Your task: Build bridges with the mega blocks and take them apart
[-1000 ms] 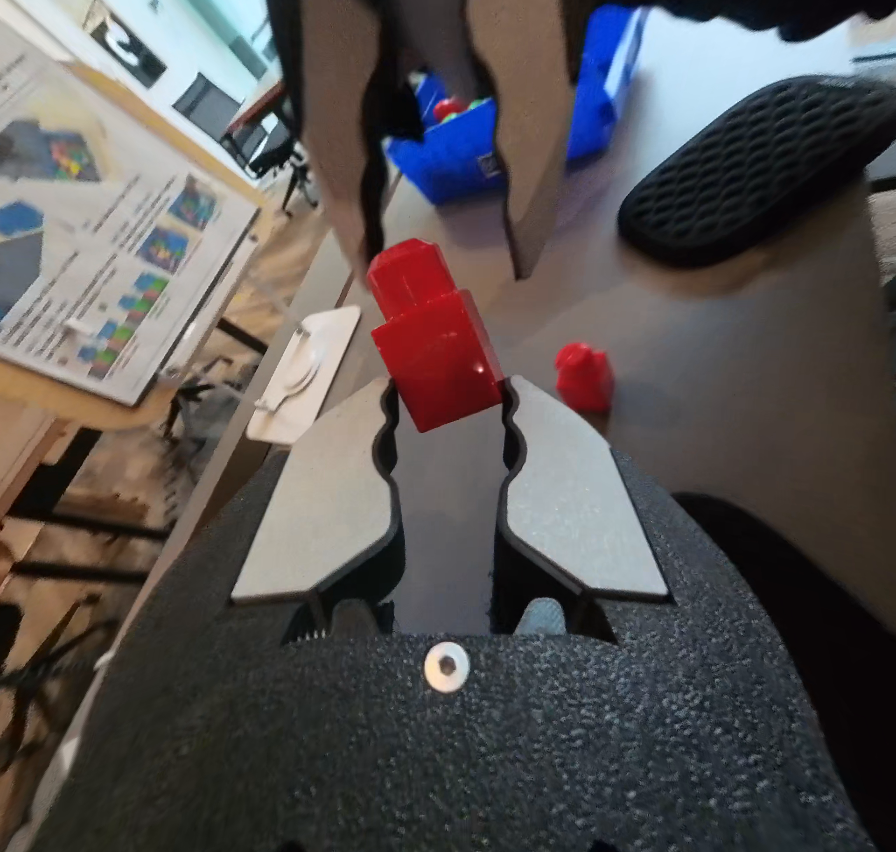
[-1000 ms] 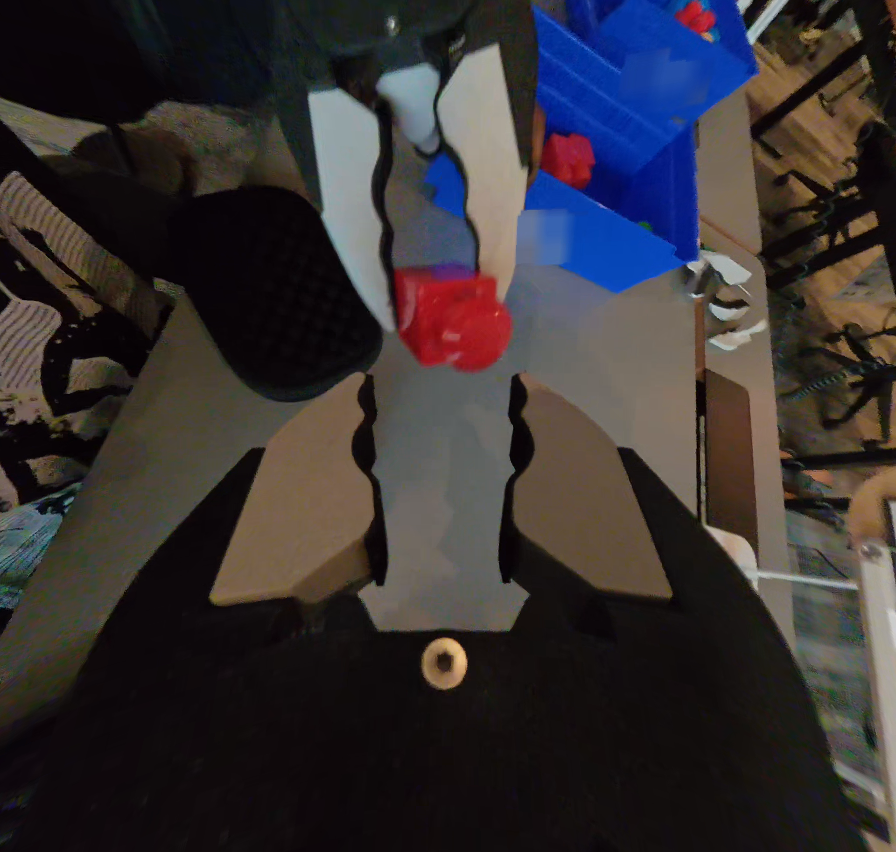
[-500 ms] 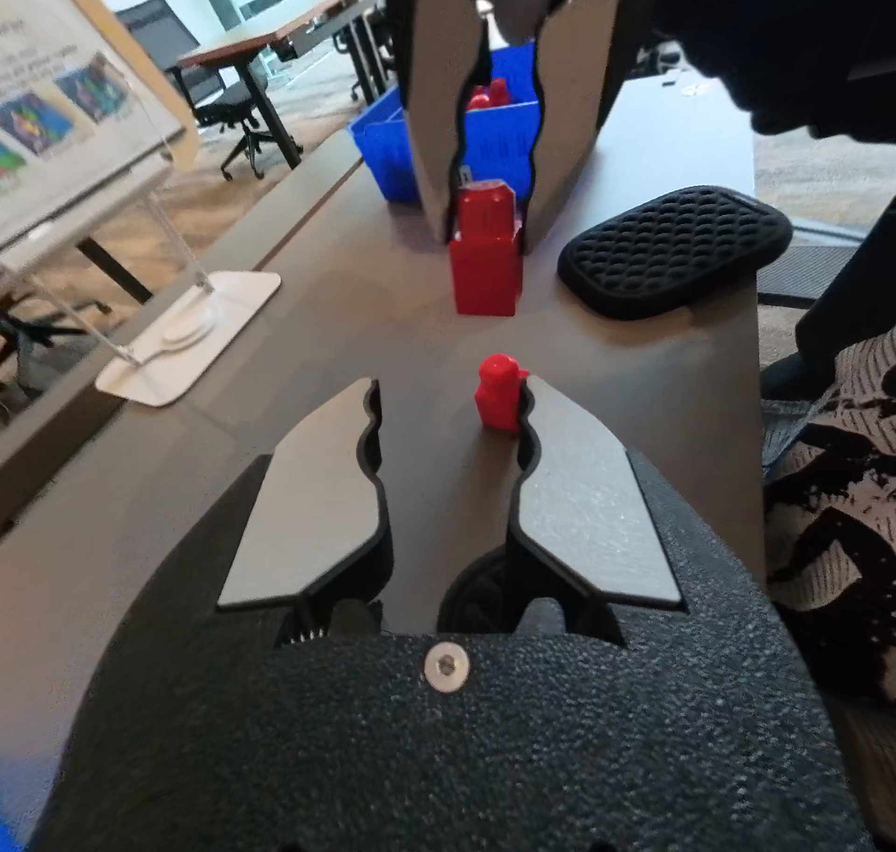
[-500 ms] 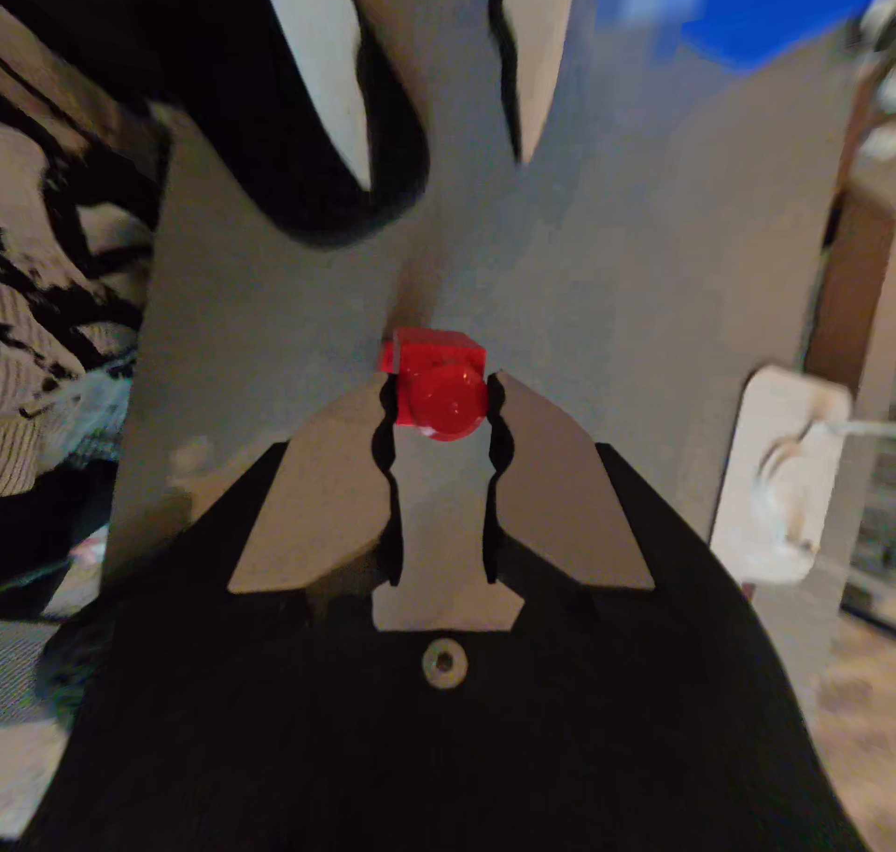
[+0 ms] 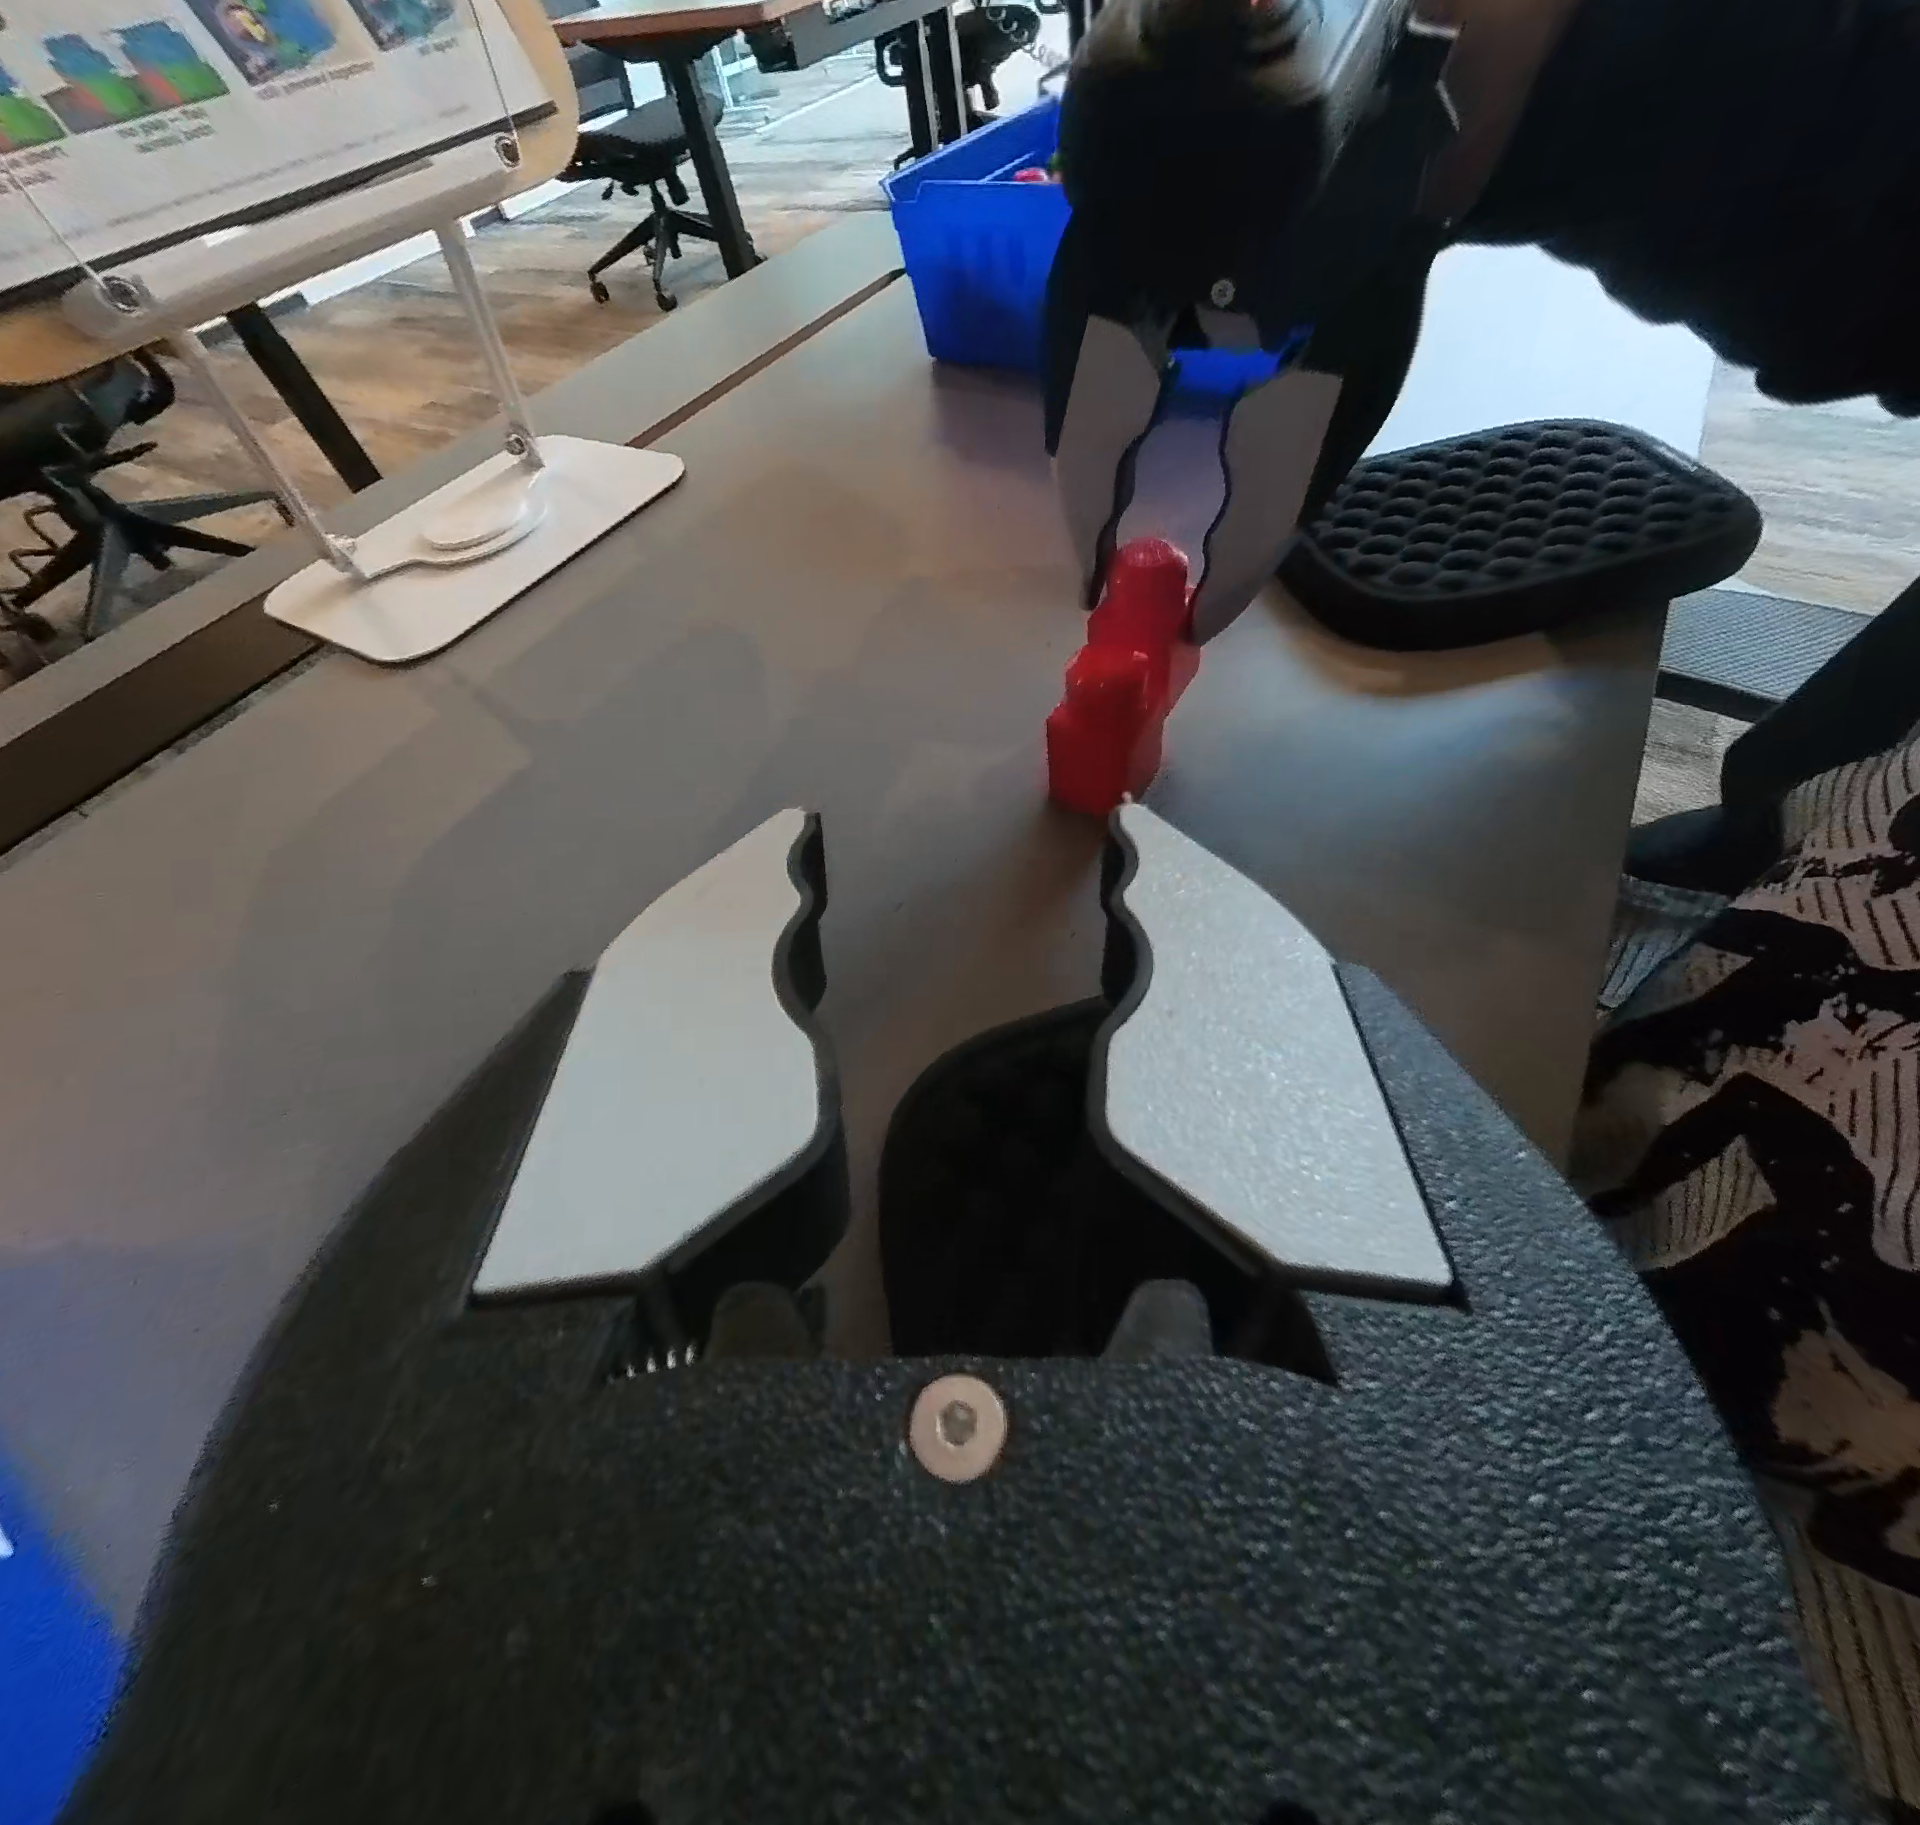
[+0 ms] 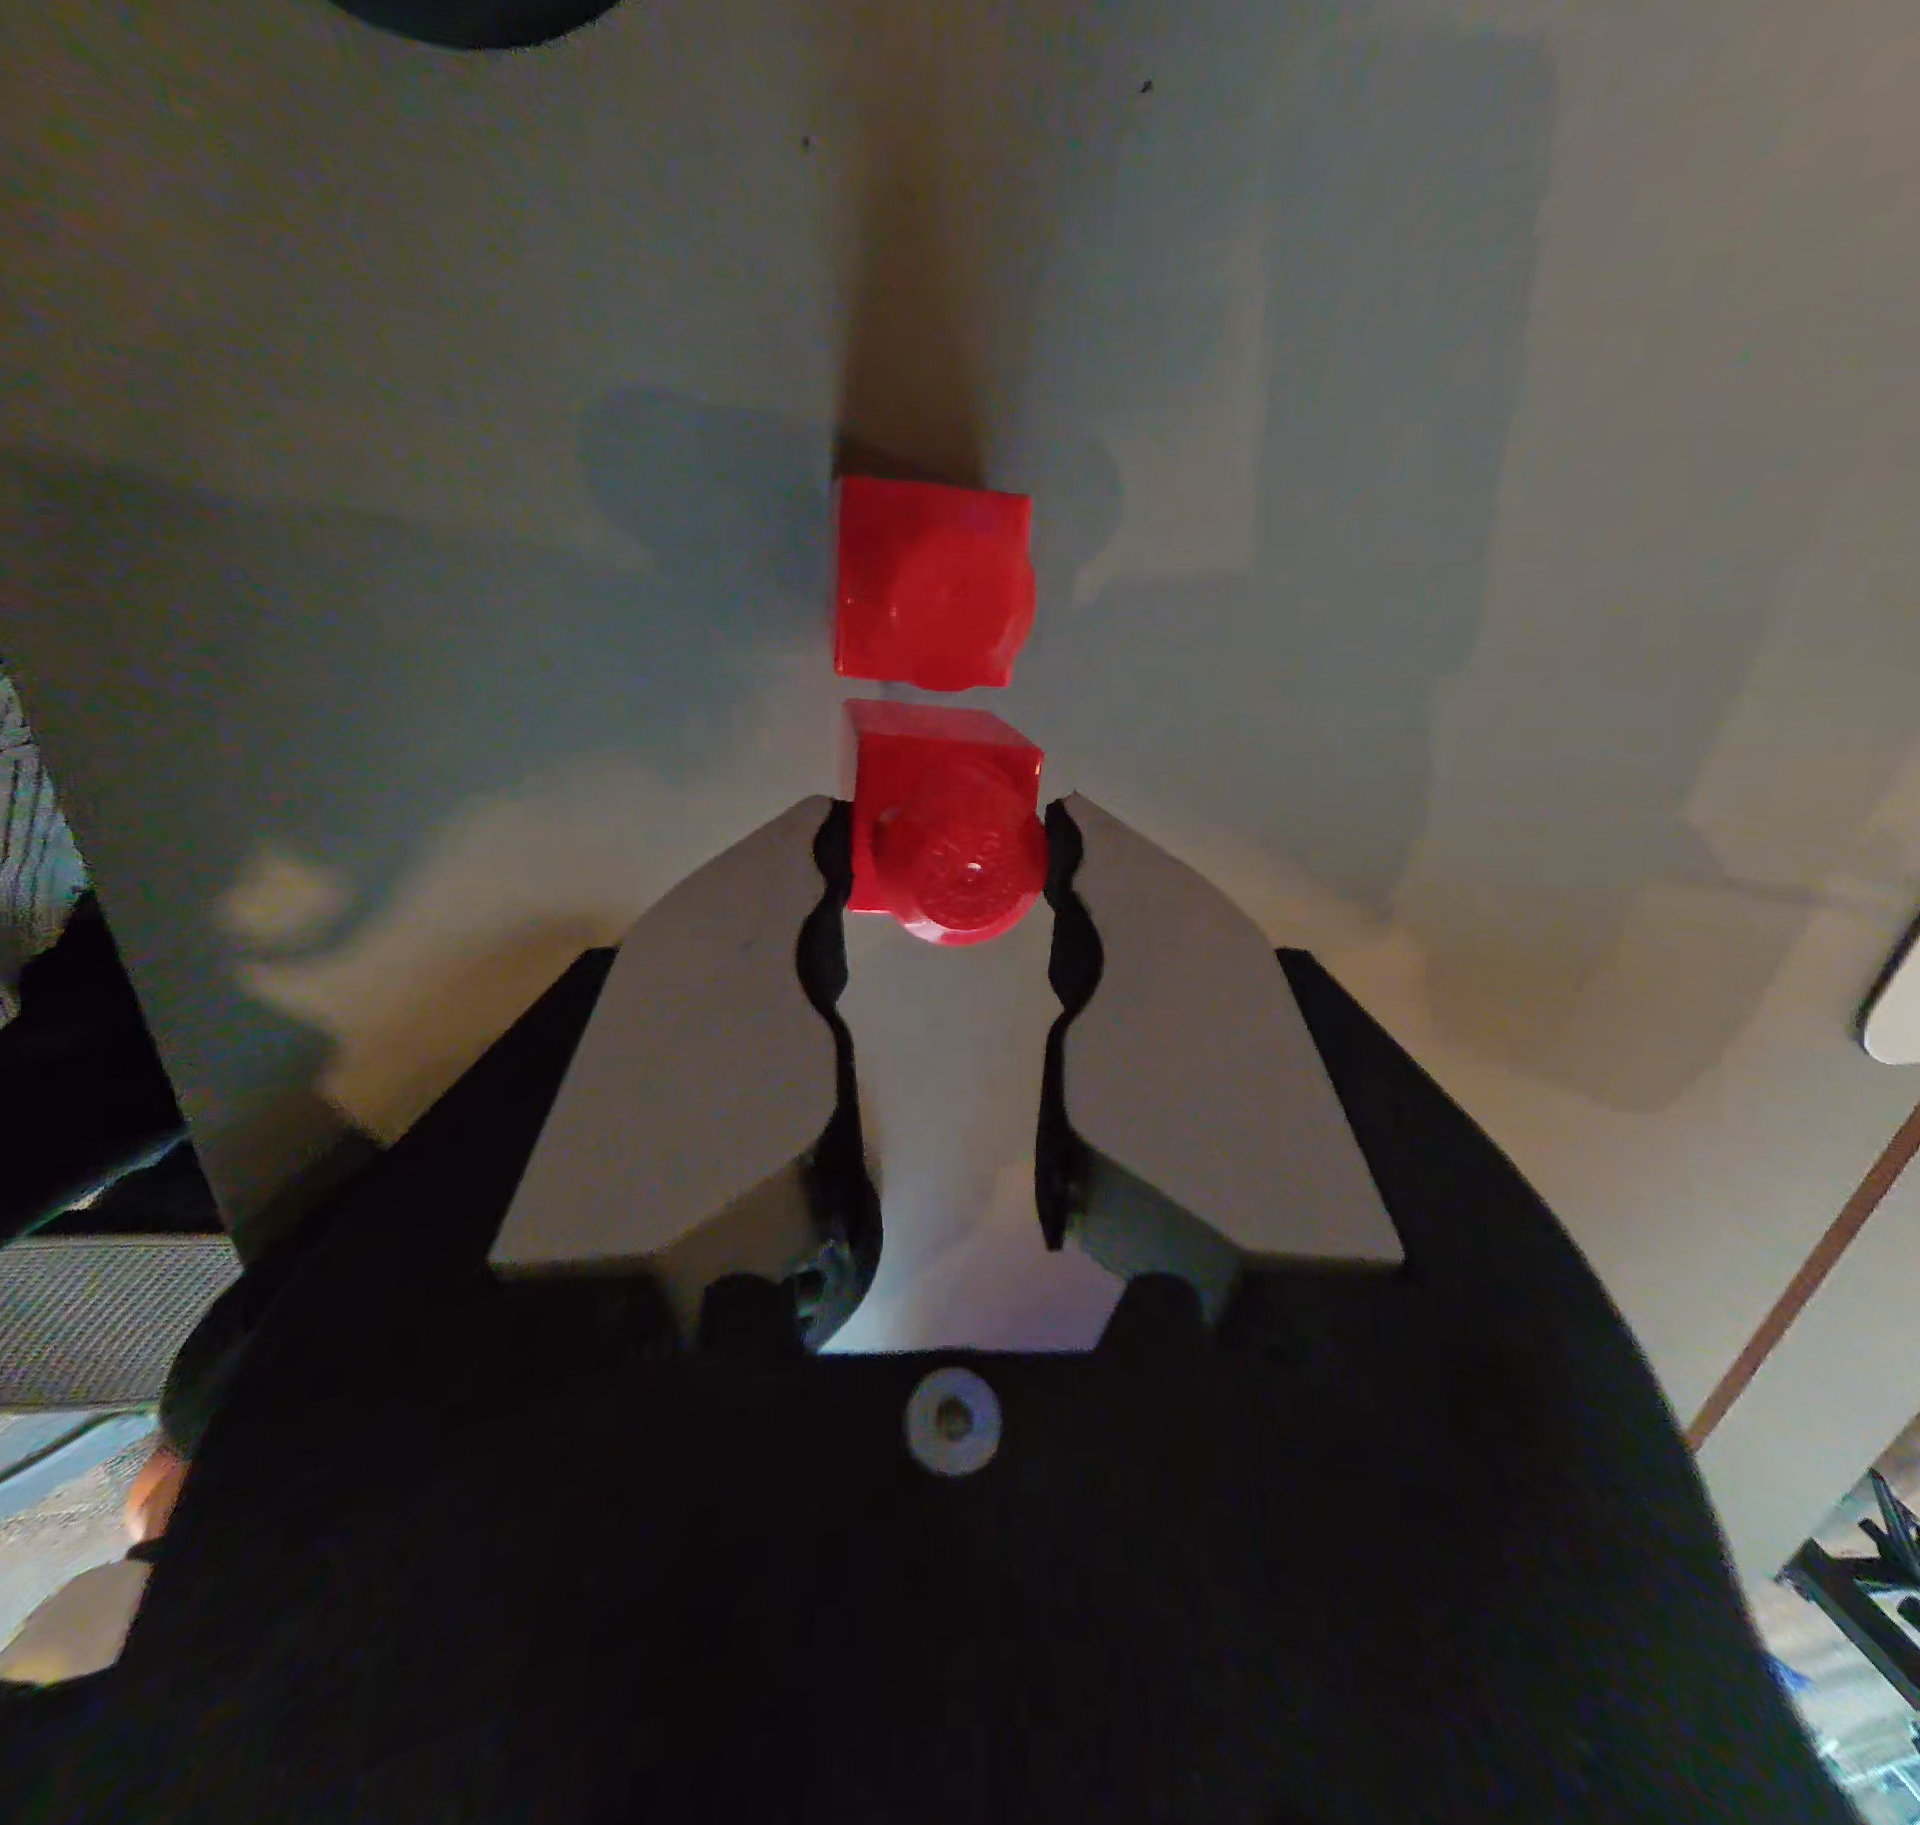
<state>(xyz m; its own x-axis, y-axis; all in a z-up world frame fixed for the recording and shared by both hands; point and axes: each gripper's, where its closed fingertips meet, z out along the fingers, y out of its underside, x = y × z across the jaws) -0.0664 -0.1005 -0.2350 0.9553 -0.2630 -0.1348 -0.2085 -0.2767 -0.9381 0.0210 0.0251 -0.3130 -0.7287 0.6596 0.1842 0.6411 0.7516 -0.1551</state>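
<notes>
In the right wrist view, my right gripper is shut on a small red one-stud block, with a pad pressed on each side, pointing down at the grey table. A second red block stands on the table just beyond it, a narrow gap between them. In the left wrist view, my left gripper is open and empty, low over the table. The standing red block is just past its right fingertip. Behind it, the right gripper holds the other red block.
A blue bin with more blocks stands at the far end of the table. A black mesh pad lies to the right of the blocks. A white stand base carrying an instruction sheet is at the left. A person's patterned clothing is at the right. Some 20 centimetres of space lies between my two pairs of fingers.
My left gripper opened, let go of the red block and drew back. My right gripper closed on that block and brought it down beside the second red block on the table.
</notes>
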